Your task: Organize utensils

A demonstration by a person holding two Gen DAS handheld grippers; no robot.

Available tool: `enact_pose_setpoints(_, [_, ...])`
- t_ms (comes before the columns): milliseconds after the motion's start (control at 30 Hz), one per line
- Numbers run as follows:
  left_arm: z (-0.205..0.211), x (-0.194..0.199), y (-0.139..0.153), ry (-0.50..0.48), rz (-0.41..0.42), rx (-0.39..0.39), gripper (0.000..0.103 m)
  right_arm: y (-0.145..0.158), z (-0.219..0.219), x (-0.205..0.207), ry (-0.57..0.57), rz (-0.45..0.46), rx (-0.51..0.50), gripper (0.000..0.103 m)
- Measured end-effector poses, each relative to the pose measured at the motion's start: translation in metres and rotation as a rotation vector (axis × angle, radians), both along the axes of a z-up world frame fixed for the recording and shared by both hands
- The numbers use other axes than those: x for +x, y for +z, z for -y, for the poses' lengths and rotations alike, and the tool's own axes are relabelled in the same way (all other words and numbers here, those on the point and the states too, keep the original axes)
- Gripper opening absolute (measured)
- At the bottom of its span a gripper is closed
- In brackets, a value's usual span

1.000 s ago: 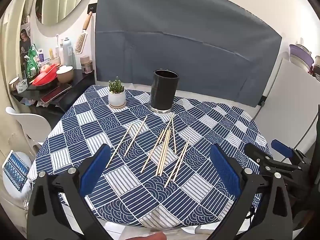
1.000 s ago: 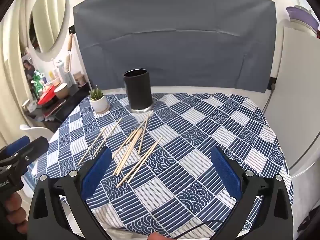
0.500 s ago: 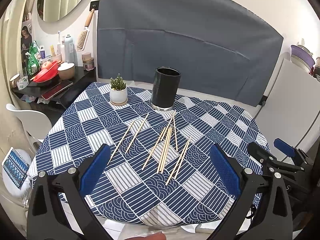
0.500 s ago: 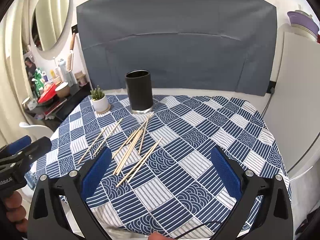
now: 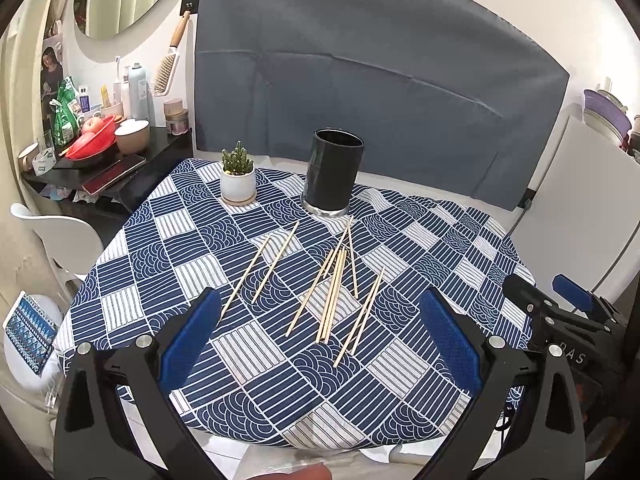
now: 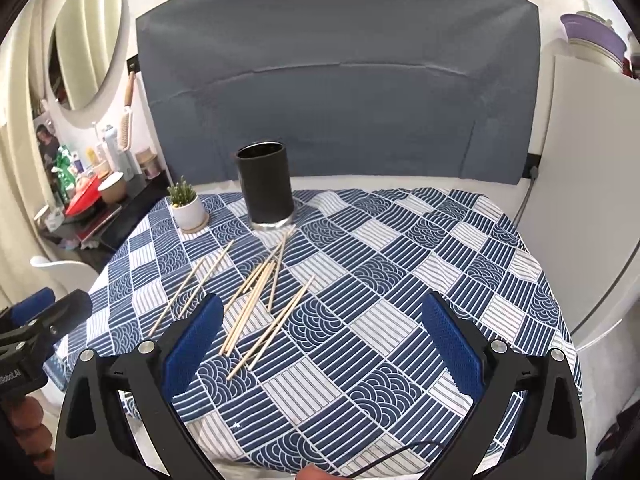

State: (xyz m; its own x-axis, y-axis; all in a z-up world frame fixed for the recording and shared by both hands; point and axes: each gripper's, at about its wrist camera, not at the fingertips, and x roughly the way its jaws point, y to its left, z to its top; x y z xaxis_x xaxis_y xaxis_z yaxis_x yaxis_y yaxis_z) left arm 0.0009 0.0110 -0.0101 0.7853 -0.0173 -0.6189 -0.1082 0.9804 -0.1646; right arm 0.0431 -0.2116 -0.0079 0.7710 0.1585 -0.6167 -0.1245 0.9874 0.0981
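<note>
A table draped in a blue-and-white patterned tablecloth (image 5: 256, 364) stands before a grey-blue backdrop cloth (image 5: 380, 92), with a round mirror (image 6: 86, 36) on the white wall and a cluttered dark side shelf (image 5: 100, 164) to the left. On the cloth, a black cylindrical holder (image 5: 332, 172) stands upright near the far edge, a small potted cactus (image 5: 238, 176) beside it. Loose wooden chopsticks (image 5: 334, 292) lie scattered flat in front of the holder, some overlapping. The left gripper (image 5: 320, 332) hovers above the table's near edge with its fingers spread wide and empty; the chopsticks lie beyond and between them, untouched. The right gripper (image 6: 320, 332) is likewise wide apart and empty, the sticks ahead near its left finger. The exact stick count is hard to make out.
</note>
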Motion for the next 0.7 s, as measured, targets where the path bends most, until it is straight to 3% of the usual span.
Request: enact_pose_setpoints(700, [-0.008, 0.015, -0.006, 0.015, -0.042, 0.019, 0.097, -0.007, -0.011, 0.019, 0.008, -0.032, -0.001, 0.095])
